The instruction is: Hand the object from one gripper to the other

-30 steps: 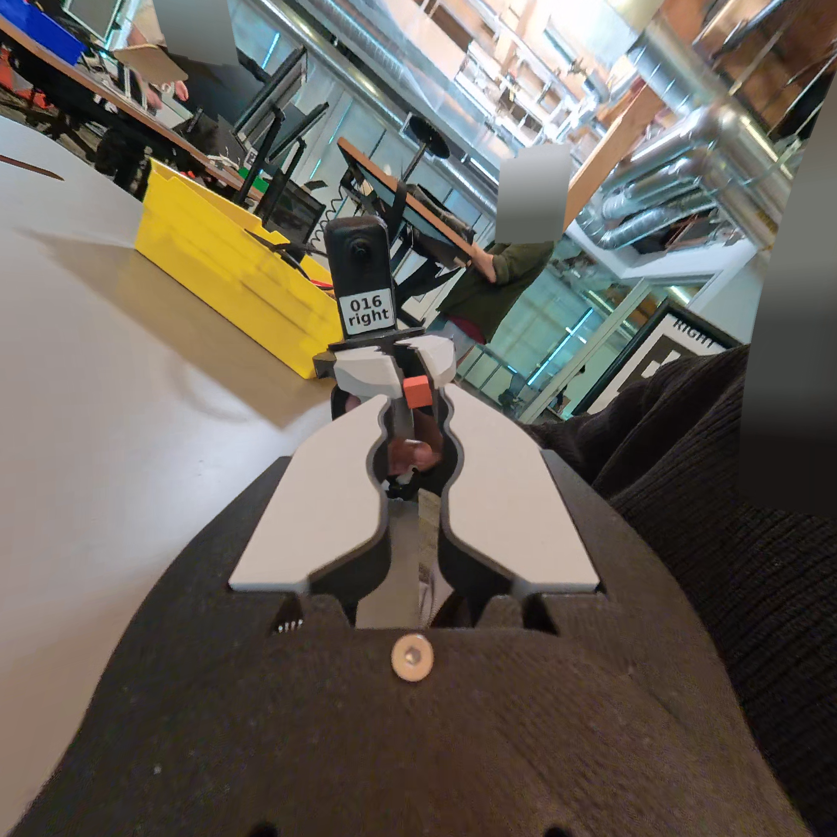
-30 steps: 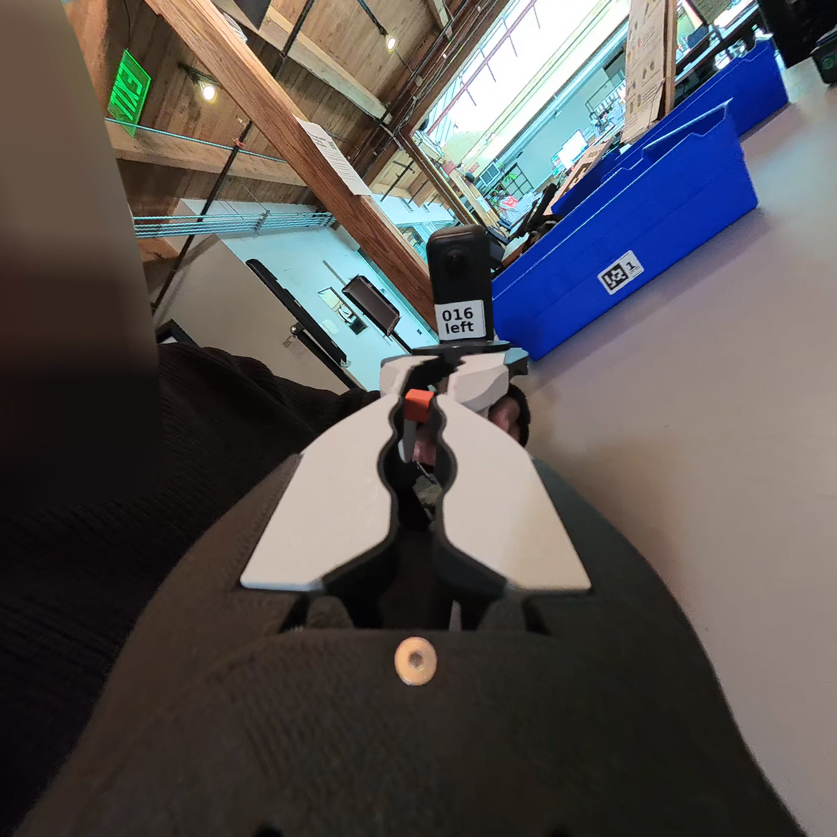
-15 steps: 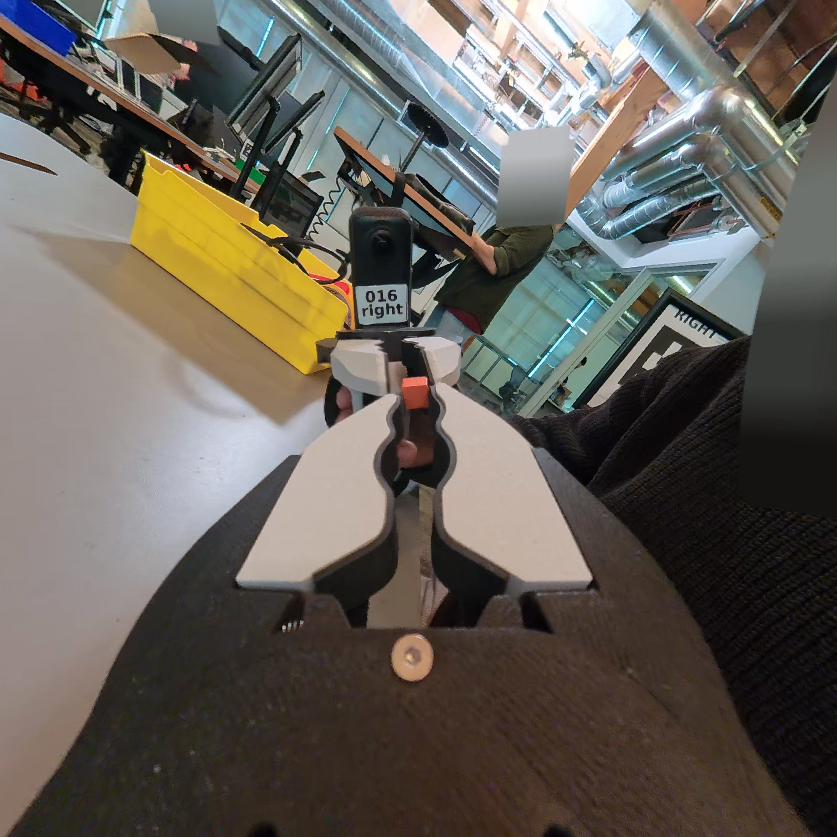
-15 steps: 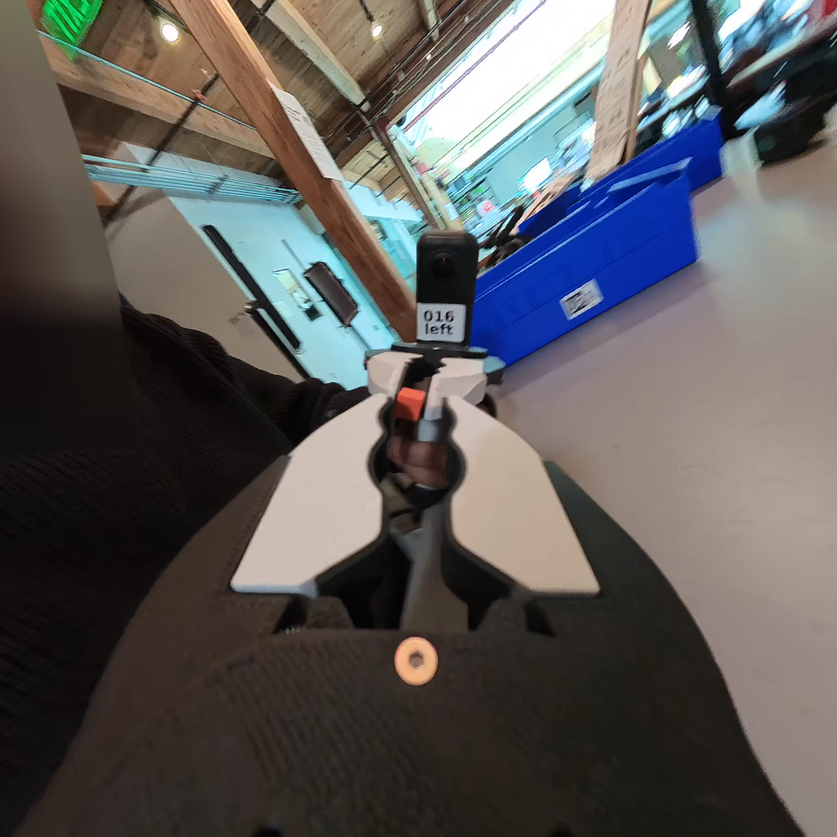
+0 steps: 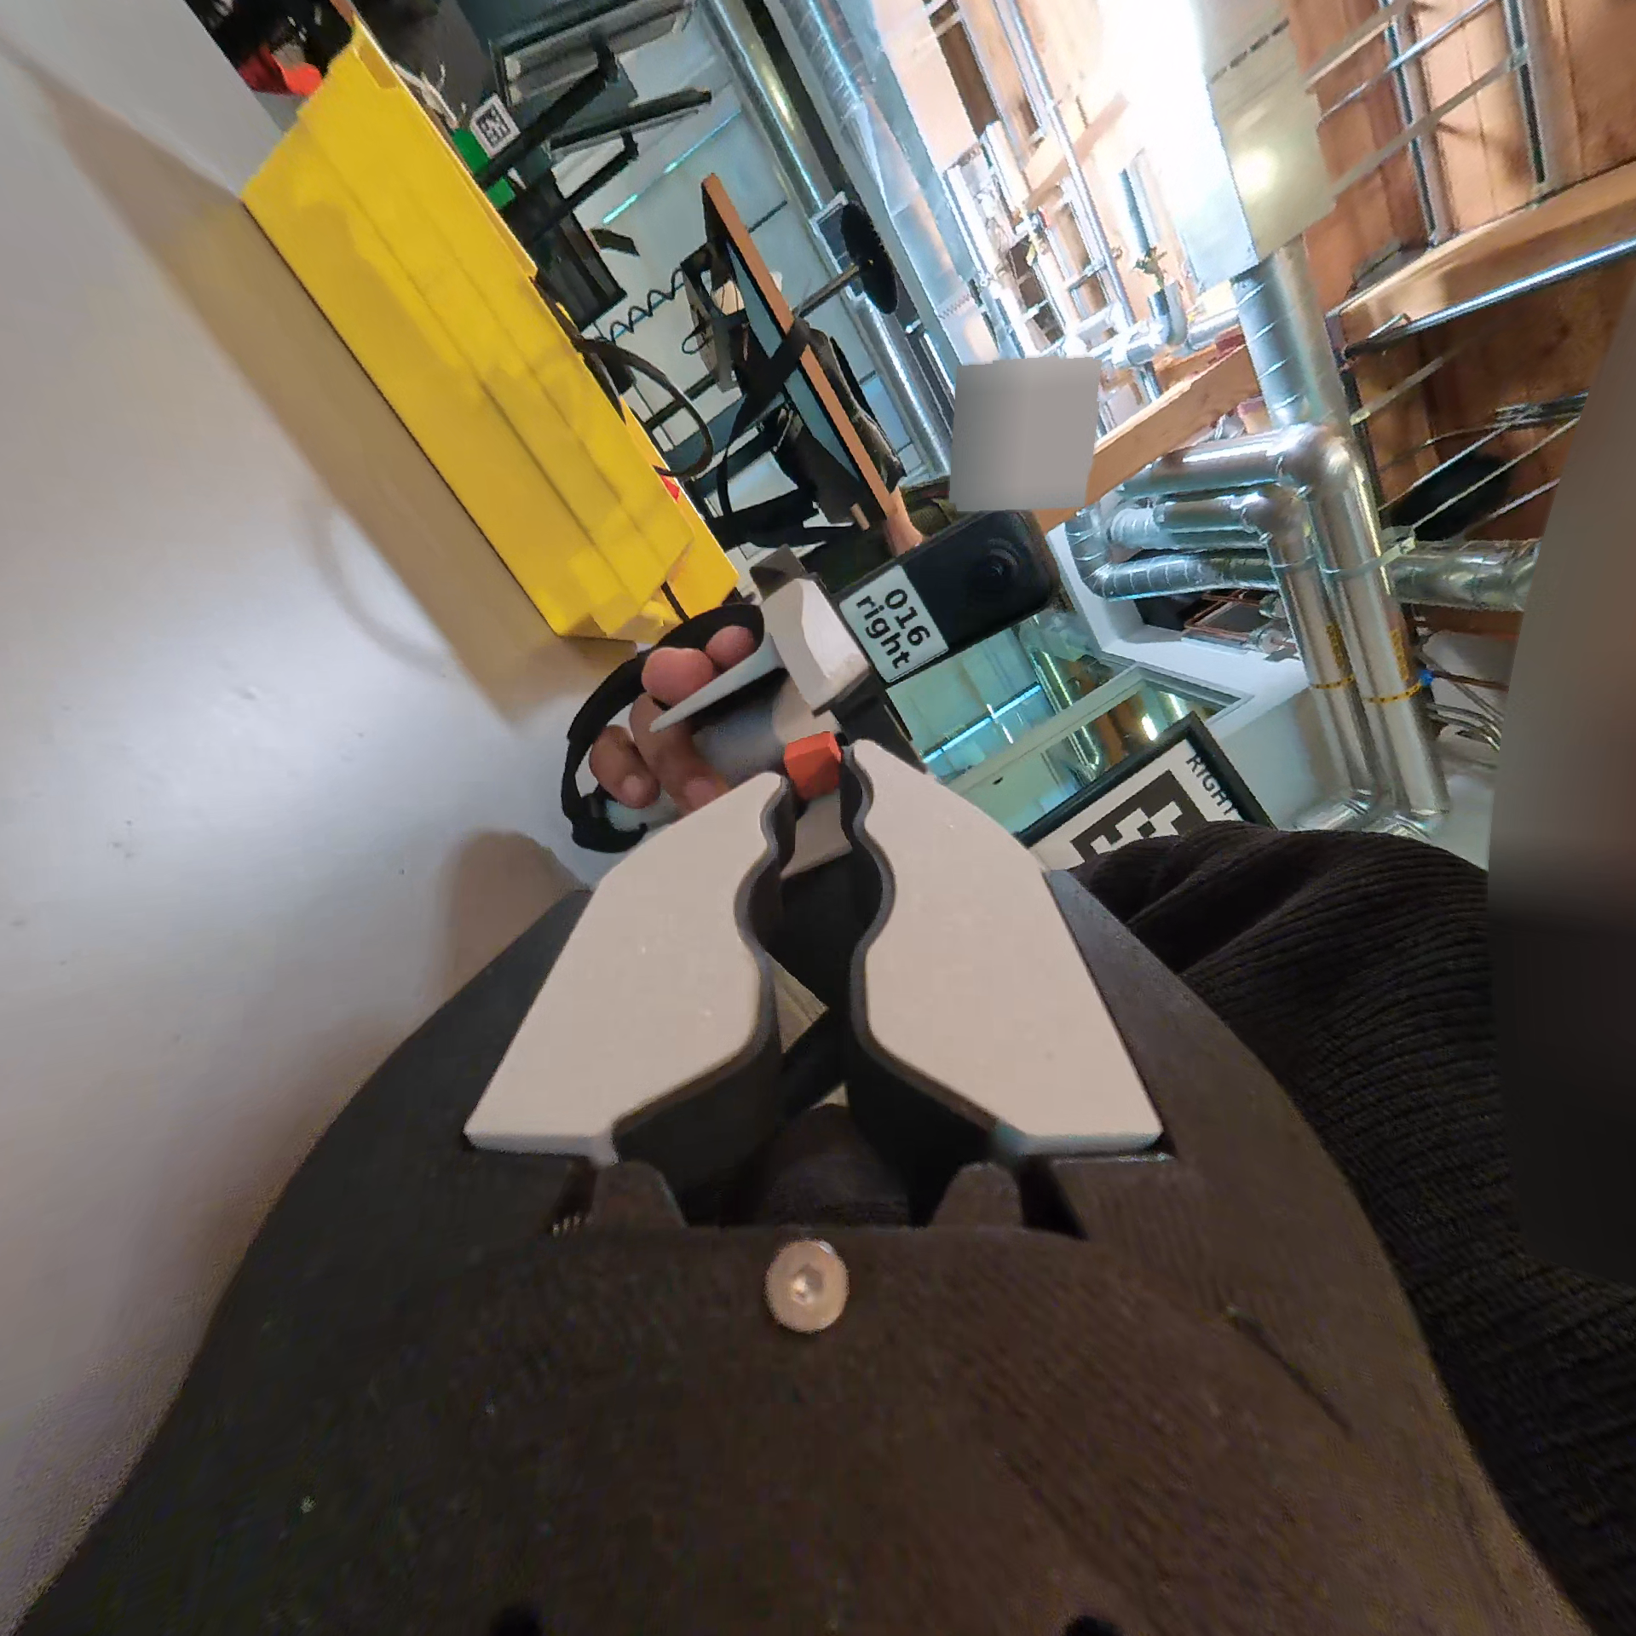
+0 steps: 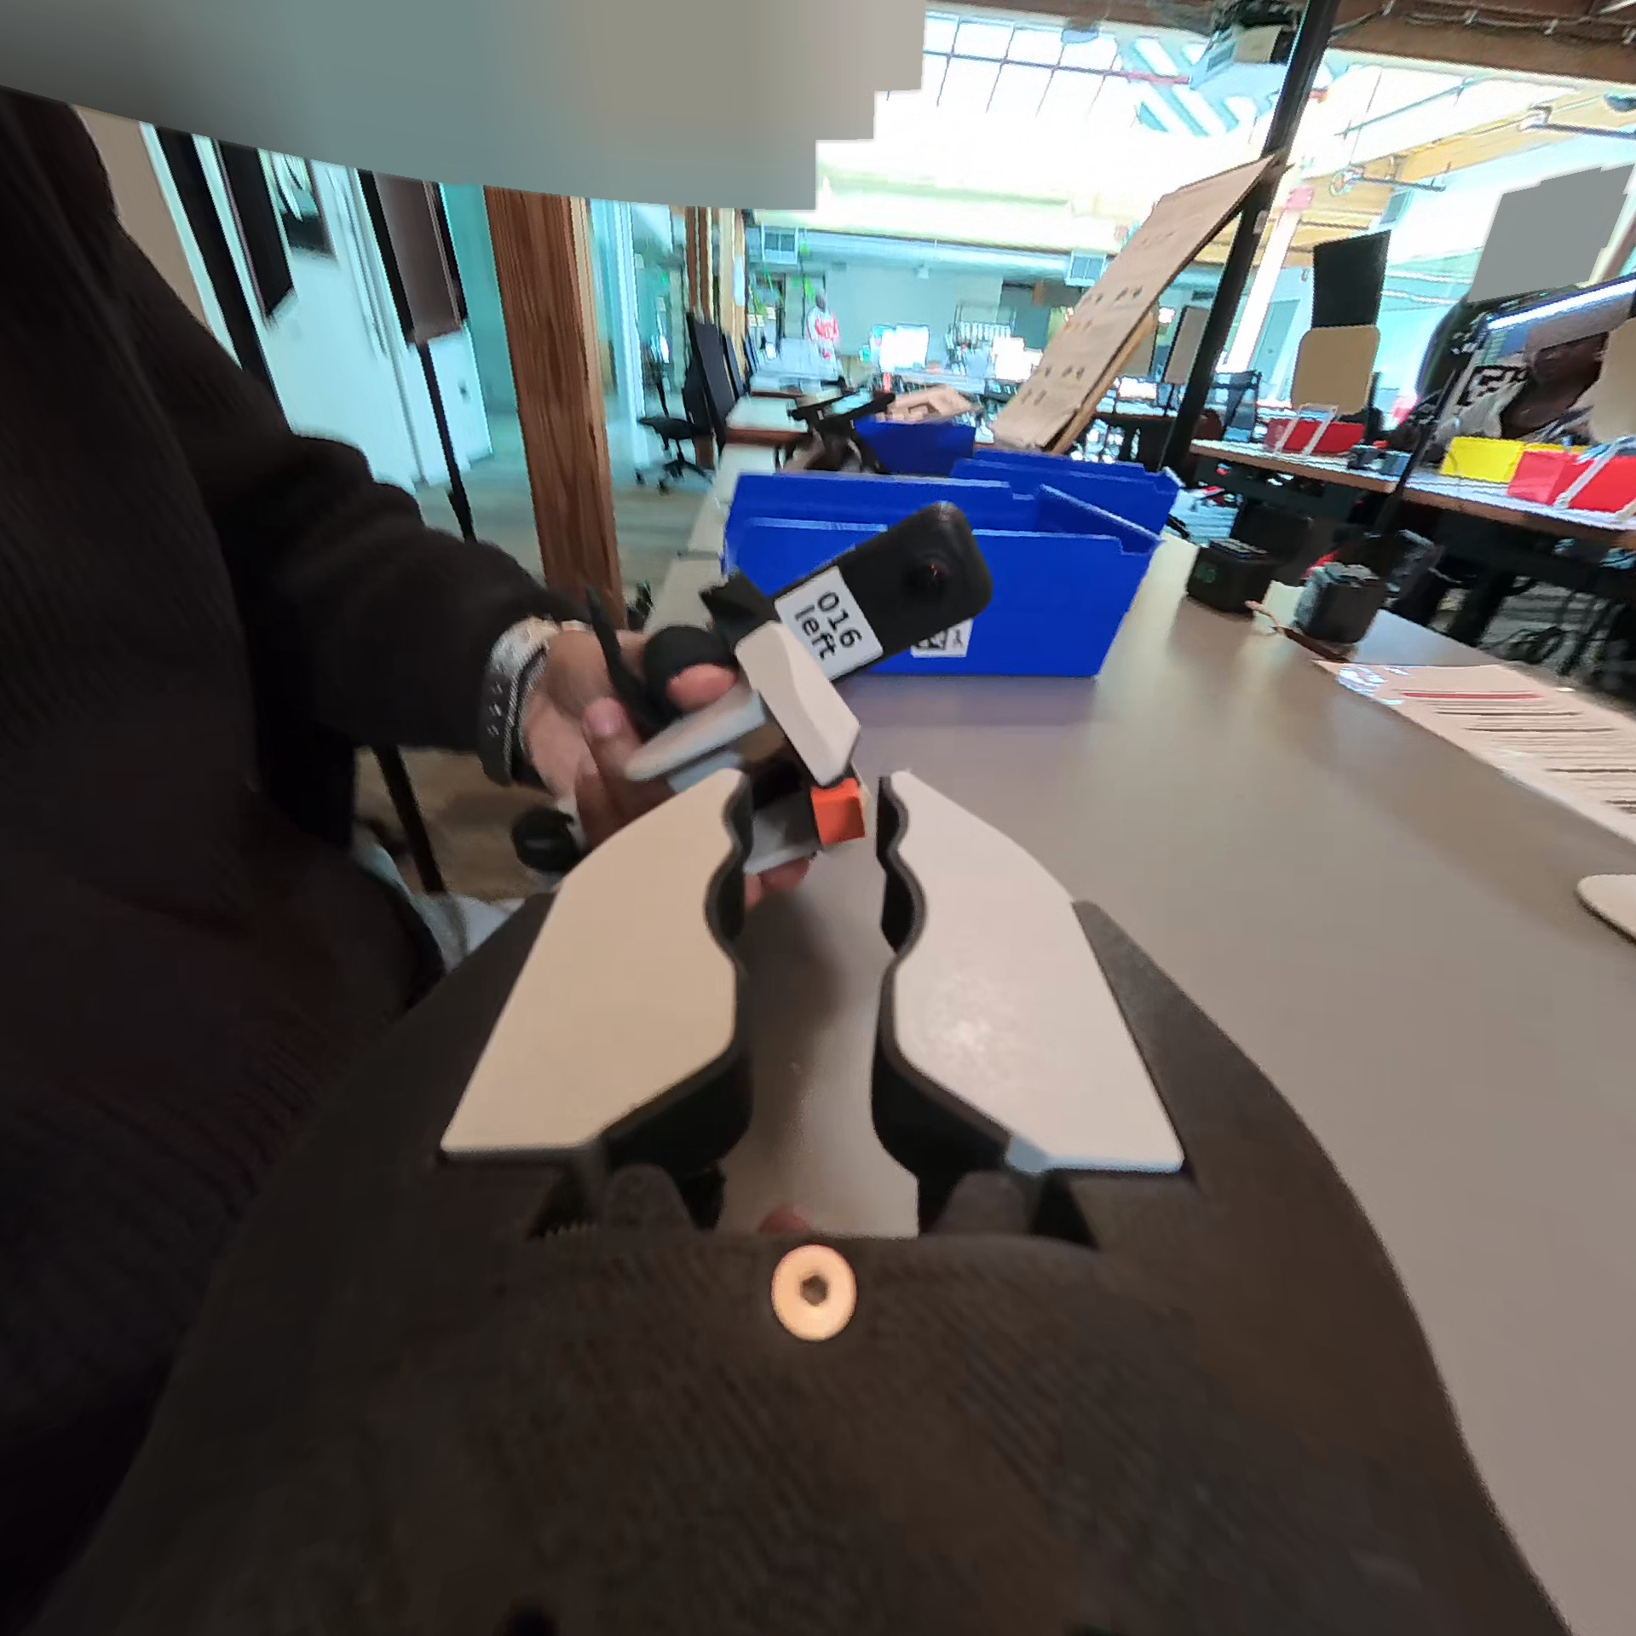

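Observation:
A small orange block (image 5: 813,768) sits between the fingertips of my left gripper (image 5: 816,777), which is shut on it and held above the table. In the right wrist view the same block (image 6: 837,816) is pinched between the left gripper's fingers (image 6: 801,708). My right gripper (image 6: 810,801) is open. Its tips stand on either side of the block with a gap on both sides. A hand (image 6: 584,735) holds the left gripper's handle.
A yellow bin (image 5: 460,336) stands on the grey table (image 6: 1239,885) behind the right gripper, and a blue bin (image 6: 929,602) stands behind the left one. Printed sheets (image 6: 1523,735) lie at the right. A dark sleeve (image 5: 1328,1018) fills one side of each view.
My right gripper has opened and let go of the orange block; before, both grippers were shut on it. Both grippers have rolled and tilted. The left one still holds the block.

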Motion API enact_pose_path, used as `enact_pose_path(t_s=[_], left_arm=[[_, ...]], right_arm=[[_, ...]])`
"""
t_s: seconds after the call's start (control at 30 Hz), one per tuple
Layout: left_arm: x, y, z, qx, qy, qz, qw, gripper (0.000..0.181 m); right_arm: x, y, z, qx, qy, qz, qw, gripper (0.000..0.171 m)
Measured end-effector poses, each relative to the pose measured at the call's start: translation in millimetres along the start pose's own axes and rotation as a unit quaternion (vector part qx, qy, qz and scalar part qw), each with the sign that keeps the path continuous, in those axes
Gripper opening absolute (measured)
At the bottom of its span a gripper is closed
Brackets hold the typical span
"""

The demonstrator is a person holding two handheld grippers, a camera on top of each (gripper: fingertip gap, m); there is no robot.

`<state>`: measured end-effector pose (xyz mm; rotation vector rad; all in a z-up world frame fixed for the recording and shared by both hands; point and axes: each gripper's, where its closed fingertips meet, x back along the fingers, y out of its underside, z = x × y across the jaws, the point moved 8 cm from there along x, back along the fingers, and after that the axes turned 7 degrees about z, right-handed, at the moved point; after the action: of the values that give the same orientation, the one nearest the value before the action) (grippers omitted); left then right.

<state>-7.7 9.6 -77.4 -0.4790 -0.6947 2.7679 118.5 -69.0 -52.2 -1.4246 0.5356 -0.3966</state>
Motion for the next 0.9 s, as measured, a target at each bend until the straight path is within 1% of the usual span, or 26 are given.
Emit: enact_pose_path(t_s=[0.23,0.47,0.6,0.77,0.9], left_arm=[[-2.5,2.6,2.6,0.003,0.014,-0.013,1.0,0.011],[-3.8,3.1,4.7,-0.006,0.024,-0.007,1.0,0.012],[-4.3,3.3,5.4,0.005,0.04,-0.001,0.999,0.012],[-5.1,4.2,6.3,0.036,0.072,0.004,0.997,0.012],[-5.8,5.3,7.1,0.087,0.117,0.016,0.989,0.012]], right_arm=[[-0.1,0.6,-2.4,0.038,0.005,-0.019,0.999,0.011],[0.3,-2.1,-3.1,0.038,0.006,-0.014,0.999,0.011],[0.6,-3.7,-3.4,0.034,0.006,-0.003,0.999,0.01],[1.2,-6.4,-4.8,0.024,-0.001,0.019,1.0,0.011],[2.5,-11.5,-6.5,0.008,-0.012,0.063,0.998,0.01]])
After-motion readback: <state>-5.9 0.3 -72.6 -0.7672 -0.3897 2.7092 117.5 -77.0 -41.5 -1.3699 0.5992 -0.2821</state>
